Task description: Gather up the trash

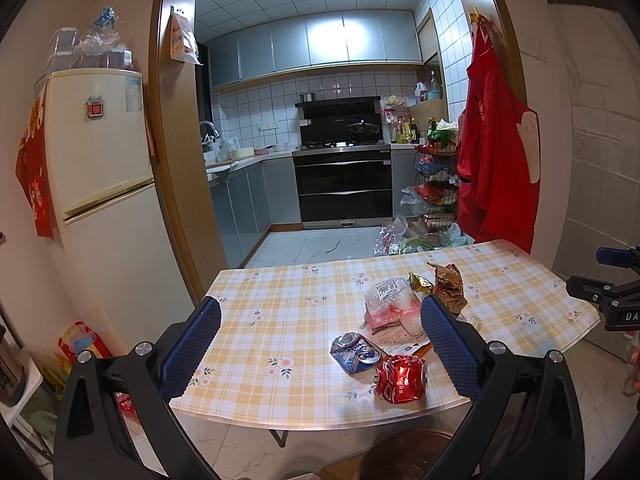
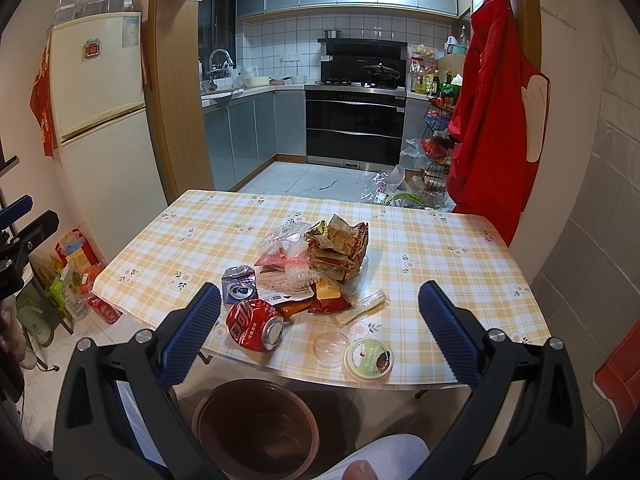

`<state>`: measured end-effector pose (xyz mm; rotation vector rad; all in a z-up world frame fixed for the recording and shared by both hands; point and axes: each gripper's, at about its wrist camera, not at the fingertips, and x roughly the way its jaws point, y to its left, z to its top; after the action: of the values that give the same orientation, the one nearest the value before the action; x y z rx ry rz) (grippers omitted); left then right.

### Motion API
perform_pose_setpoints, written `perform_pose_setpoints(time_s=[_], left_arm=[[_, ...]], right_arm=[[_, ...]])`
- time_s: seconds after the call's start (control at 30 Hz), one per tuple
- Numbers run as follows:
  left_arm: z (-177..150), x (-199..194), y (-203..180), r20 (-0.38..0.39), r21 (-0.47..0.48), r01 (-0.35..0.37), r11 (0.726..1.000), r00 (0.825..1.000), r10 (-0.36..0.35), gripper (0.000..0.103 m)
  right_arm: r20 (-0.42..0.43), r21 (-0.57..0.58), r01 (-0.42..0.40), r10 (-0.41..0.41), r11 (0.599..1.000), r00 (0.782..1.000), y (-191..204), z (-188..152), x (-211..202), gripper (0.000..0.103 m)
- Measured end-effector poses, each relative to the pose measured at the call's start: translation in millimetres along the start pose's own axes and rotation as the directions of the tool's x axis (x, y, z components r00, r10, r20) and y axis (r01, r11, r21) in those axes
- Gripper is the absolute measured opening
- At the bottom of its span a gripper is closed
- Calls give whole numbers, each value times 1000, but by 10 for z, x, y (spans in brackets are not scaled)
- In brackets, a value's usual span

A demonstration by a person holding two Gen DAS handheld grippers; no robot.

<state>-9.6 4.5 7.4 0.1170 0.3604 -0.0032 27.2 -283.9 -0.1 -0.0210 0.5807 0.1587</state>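
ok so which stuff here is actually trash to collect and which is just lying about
For the job:
- crushed red can
- crushed blue can
- crumpled wrappers
- clear plastic packaging
- round green lid
- brown bin under the table edge

Just lying about:
- red apron on the door frame
- fridge
- bags on the kitchen floor

Crumpled glossy metal cans (image 2: 256, 322)

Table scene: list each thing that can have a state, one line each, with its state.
Left tool: open, empty.
Right tool: open, empty.
Red can: crushed, on its side, near the table edge.
Blue can: crushed, lying on the table.
Green-lidded cup: lid on, upright on the table.
Clear dome lid: off, beside the cup.
Brown bin: open, on the floor below the table edge.
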Motion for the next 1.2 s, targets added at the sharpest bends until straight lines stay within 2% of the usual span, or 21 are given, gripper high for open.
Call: perform_pose_setpoints(time_s=[0.5, 0.7, 0.8, 0.9, 0.97, 1.03, 1.1, 1.2], left_arm=[[-40, 54, 19, -22, 5, 14, 1000, 1000, -14, 98], [-188, 199, 34, -28, -6, 31, 1000, 999, -31, 98], [-340, 380, 80, -71, -58, 52, 997, 996, -57, 98], [-554, 613, 105, -118, -102, 43, 994, 992, -55, 98], [-717, 784, 89, -147, -107, 24, 994, 988, -40, 98], [-857, 955, 42, -192, -95, 12, 995, 981, -30, 98], [-1006, 1152, -38, -251, -87, 29, 996, 967, -50, 98], [-1159, 1335, -146, -291, -78, 59, 995, 953, -79, 98]], right_arm=[[-6, -5, -4, 4, 1000, 1000, -10, -72, 18, 98], [-9, 18, 3, -2, 1000, 1000, -68, -117, 78, 98], [-14, 87, -5, 6, 996, 1000, -279, -238, 208, 98], [-26, 112, 37, -34, 993, 999, -453, -411, 395, 98], [-77, 106, 78, -70, 991, 995, -555, -568, 610, 98], [-148, 98, 84, -68, 992, 987, -632, -732, 845, 98], [-197, 91, 60, -42, 994, 980, -676, -896, 1070, 98], [-237, 58, 99, -83, 993, 968, -718, -1109, 1352, 97]])
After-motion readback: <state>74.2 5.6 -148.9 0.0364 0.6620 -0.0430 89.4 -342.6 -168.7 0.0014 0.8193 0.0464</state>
